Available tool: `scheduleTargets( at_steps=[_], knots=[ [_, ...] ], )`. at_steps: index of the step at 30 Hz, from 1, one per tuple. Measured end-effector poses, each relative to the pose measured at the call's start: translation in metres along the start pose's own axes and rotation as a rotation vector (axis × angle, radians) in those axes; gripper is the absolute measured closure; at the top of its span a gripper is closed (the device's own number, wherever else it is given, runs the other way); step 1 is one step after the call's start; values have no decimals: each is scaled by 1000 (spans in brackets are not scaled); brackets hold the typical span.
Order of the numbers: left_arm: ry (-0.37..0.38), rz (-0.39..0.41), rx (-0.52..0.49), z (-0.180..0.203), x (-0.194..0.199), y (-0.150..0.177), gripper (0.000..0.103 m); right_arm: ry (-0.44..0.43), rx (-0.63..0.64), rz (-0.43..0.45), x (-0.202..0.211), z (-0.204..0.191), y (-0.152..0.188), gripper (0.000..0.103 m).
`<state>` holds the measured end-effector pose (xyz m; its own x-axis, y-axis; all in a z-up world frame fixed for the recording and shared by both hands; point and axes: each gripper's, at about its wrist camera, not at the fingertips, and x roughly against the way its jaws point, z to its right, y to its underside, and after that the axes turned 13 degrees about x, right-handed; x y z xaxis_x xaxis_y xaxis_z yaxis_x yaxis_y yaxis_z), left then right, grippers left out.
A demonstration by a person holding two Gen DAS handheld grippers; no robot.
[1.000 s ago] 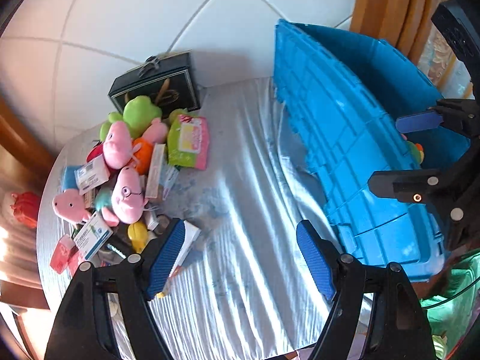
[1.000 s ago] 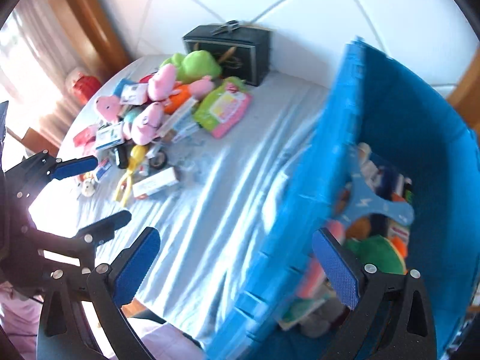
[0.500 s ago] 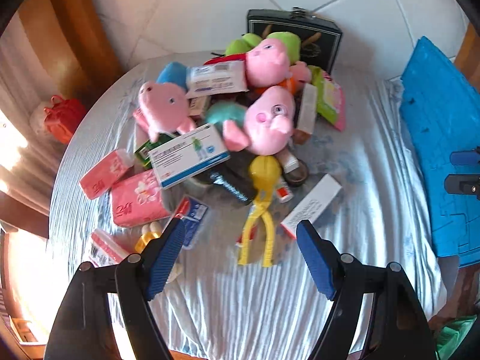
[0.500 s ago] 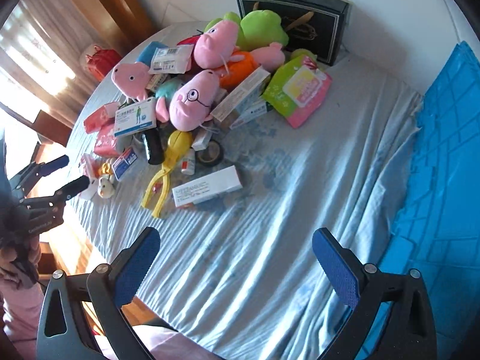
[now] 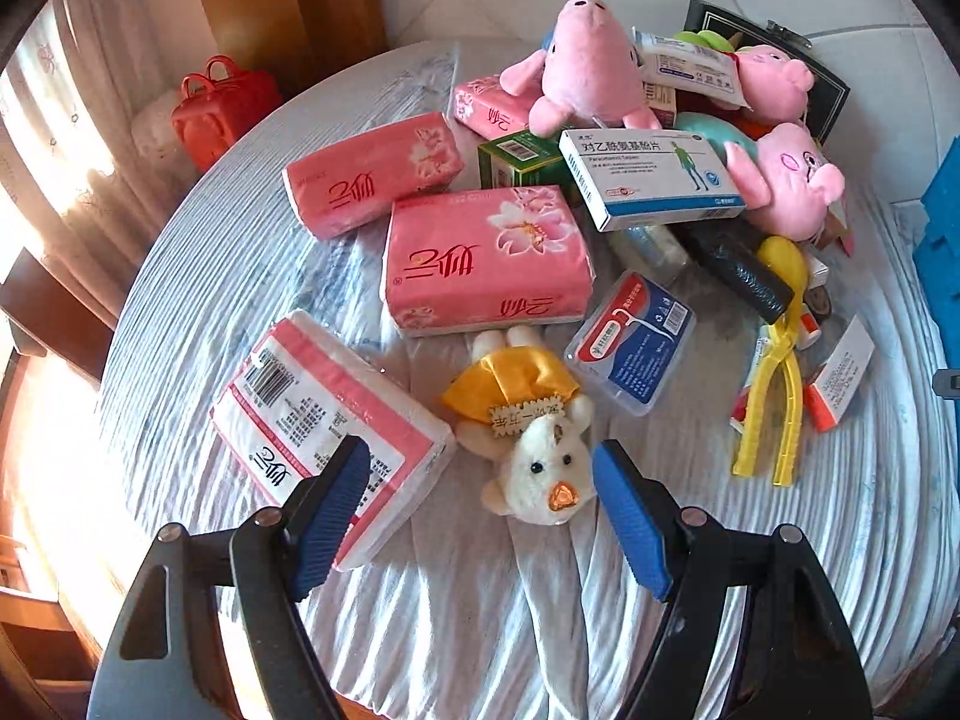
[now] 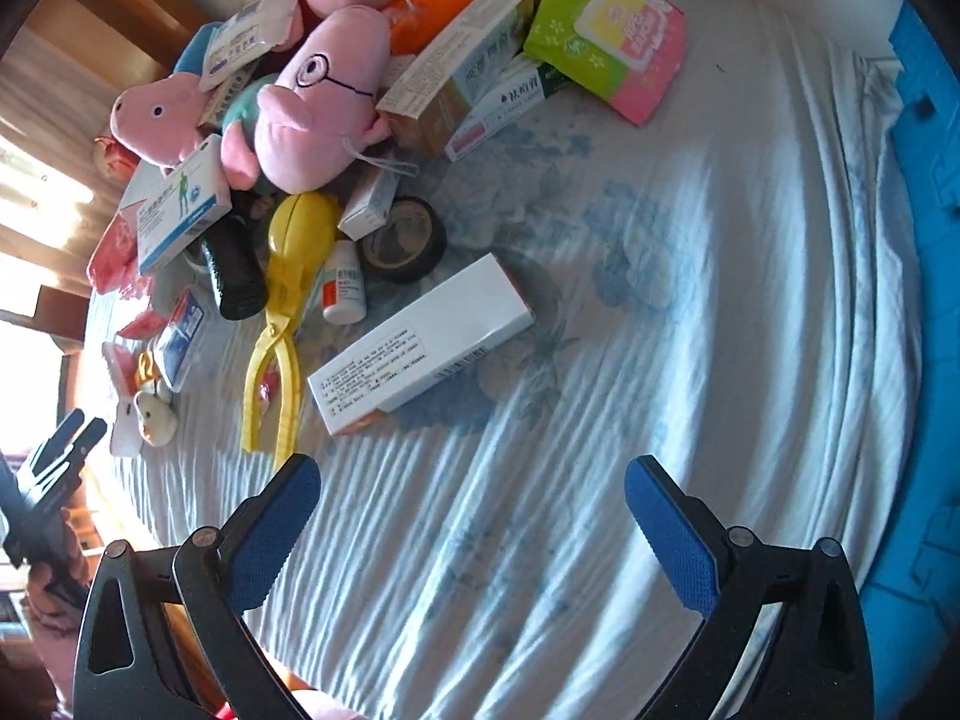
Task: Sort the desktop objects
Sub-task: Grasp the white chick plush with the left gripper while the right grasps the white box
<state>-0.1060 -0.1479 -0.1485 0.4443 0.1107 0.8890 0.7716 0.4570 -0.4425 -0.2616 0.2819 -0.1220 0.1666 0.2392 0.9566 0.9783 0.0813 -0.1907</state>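
1. Left-wrist view first: our left gripper [image 5: 480, 516] stands wide apart with nothing between its blue pads, tilted down over the small white plush pig in a yellow satin dress [image 5: 528, 432], which lies flat on the pale blue wrinkled tablecloth [image 5: 480, 630]. We judge this toy to be the likely next pick, since it lies just ahead of the gap.
2. Just beside the left pad lies a pink-and-white tissue pack with its barcode up [image 5: 324, 420]; a careless closing could catch its corner.
3. Farther on, a pink flowered tissue pack [image 5: 486, 261] and a clear flat floss-pick case [image 5: 630, 342] lie apart from the toy, so it can be lifted alone.
4. Right-wrist view: our right gripper [image 6: 474, 528] is also spread open and empty, over bare cloth, near a long white carton [image 6: 420, 348].
5. Beyond it, yellow plastic tongs [image 6: 282, 324], a black tape roll [image 6: 402, 240] and pink pig plushes [image 6: 318, 102] are heaped together, unsorted.
6. Farthest right, the blue plastic crate [image 6: 924, 300] waits, presumably as the destination.
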Motion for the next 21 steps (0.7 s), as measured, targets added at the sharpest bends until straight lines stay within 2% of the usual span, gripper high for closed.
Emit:
scheduleTargets(
  at_steps=[3, 6, 11, 13, 19, 21],
  knots=[
    [24, 8, 22, 6, -11, 8, 27, 6, -37, -10, -14, 0, 3, 0],
    [57, -39, 49, 14, -29, 13, 27, 1, -72, -26, -26, 0, 4, 0],
    [44, -89, 56, 21, -61, 15, 28, -2, -82, -47, -39, -9, -6, 0],
    [48, -101, 63, 21, -68, 15, 31, 4, -82, -46, -43, -14, -14, 0],
    [44, -96, 89, 17, -82, 14, 31, 10, -120, -53, -61, -21, -42, 0],
    [32, -80, 69, 19, -83, 15, 31, 33, -132, -52, -68, -22, -49, 0]
  ],
)
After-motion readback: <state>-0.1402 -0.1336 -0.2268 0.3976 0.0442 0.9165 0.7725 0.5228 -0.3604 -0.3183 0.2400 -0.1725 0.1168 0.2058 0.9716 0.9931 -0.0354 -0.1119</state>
